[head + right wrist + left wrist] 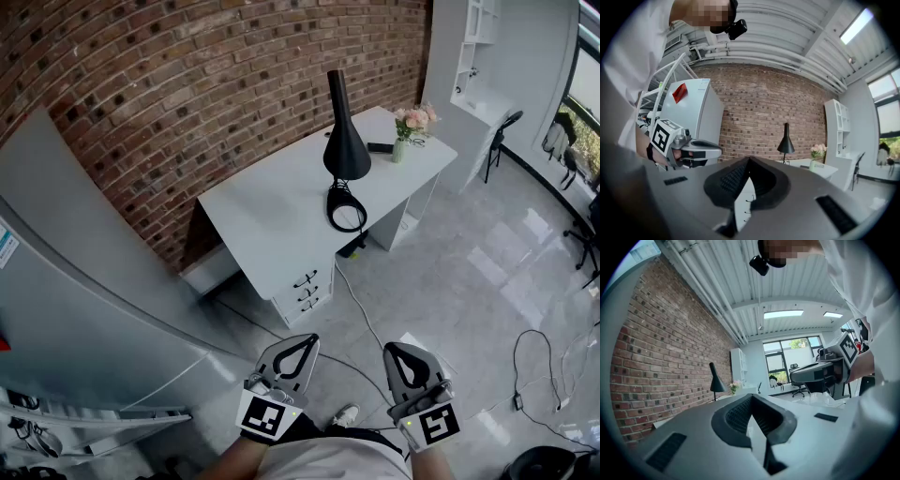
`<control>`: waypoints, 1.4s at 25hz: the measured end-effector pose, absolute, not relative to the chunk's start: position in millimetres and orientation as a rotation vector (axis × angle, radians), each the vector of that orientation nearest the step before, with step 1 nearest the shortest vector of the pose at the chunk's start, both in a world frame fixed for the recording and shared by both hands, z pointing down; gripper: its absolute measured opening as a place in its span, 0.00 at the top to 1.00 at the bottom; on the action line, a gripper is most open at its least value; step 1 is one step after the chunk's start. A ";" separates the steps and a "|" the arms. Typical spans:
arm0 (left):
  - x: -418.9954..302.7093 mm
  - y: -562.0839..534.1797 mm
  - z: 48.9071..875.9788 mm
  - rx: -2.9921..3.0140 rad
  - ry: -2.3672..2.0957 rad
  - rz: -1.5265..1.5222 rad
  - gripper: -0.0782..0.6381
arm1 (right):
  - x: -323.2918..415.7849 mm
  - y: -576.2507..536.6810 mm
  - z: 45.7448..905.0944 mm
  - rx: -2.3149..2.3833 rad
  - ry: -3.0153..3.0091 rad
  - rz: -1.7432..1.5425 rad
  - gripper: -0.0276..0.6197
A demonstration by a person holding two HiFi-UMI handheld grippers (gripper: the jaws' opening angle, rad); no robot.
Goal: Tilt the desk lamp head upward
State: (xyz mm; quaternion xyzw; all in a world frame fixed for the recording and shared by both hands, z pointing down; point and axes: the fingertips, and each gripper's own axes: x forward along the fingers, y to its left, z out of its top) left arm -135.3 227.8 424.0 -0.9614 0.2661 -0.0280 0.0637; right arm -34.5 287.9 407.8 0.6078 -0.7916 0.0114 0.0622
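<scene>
At bottom centre, the left tongs (305, 340) and right tongs (394, 351) are closed and empty, well apart from the desk lamp (345, 141) on the desk (262, 225).

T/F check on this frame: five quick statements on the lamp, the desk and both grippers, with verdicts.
1. The desk lamp stands on the white desk. True.
2. The left gripper is clamped on the lamp head. False: it is held close to the person, well away from the desk, with its jaws together on nothing.
3. A vase of pink flowers sits on the same desk as the lamp. True.
4. The right gripper has its jaws wide apart. False: its jaws are together and hold nothing.
5. The desk stands along a brick wall. True.
</scene>
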 end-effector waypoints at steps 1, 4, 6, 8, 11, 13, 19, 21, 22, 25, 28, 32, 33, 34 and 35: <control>-136.0 226.6 423.0 -2.904 0.798 -0.082 0.89 | -36.1 287.3 405.2 1.840 -2.393 0.024 0.94; -137.3 222.0 418.6 -2.906 0.783 -0.066 0.89 | -42.2 284.3 400.2 1.819 -2.391 -0.029 0.94; -137.1 217.7 413.4 -2.905 0.771 -0.044 0.88 | -47.9 281.1 400.0 1.803 -2.395 -0.049 0.94; -136.7 215.1 407.6 -2.903 0.762 -0.015 0.89 | -54.2 279.2 400.3 1.800 -2.402 -0.043 0.94; -137.3 214.3 402.0 -2.896 0.746 -0.002 0.89 | -60.5 277.5 396.4 1.801 -2.415 -0.046 0.94; -138.5 213.6 400.9 -2.900 0.745 0.002 0.88 | -61.7 275.8 394.1 1.806 -2.420 -0.046 0.94; -141.1 210.3 402.9 -2.911 0.766 -0.004 0.89 | -61.9 274.0 393.9 1.801 -2.429 -0.038 0.94; -139.8 209.9 403.2 -2.925 0.783 0.000 0.89 | -58.2 275.0 394.5 1.800 -2.432 -0.020 0.94; -138.7 210.4 404.2 -2.934 0.795 0.002 0.88 | -55.7 276.5 395.4 1.800 -2.433 -0.010 0.94; -133.5 213.5 408.8 -2.947 0.826 0.002 0.88 | -47.4 283.2 398.6 1.790 -2.437 0.000 0.94; -126.6 219.3 416.4 -2.962 0.865 -0.012 0.89 | -37.8 291.4 401.5 1.780 -2.467 0.038 0.94; -117.8 230.3 423.7 -2.961 0.895 -0.032 0.88 | -27.5 299.7 400.8 1.782 -2.531 0.104 0.94; -117.1 232.7 424.2 -2.955 0.897 -0.035 0.88 | -27.1 300.3 400.1 1.774 -2.541 0.104 0.94; -117.4 233.9 425.0 -2.952 0.903 -0.039 0.88 | -26.9 299.9 399.3 1.768 -2.552 0.102 0.94; -118.2 233.7 426.1 -2.952 0.915 -0.045 0.89 | -26.7 298.1 398.7 1.763 -2.562 0.103 0.94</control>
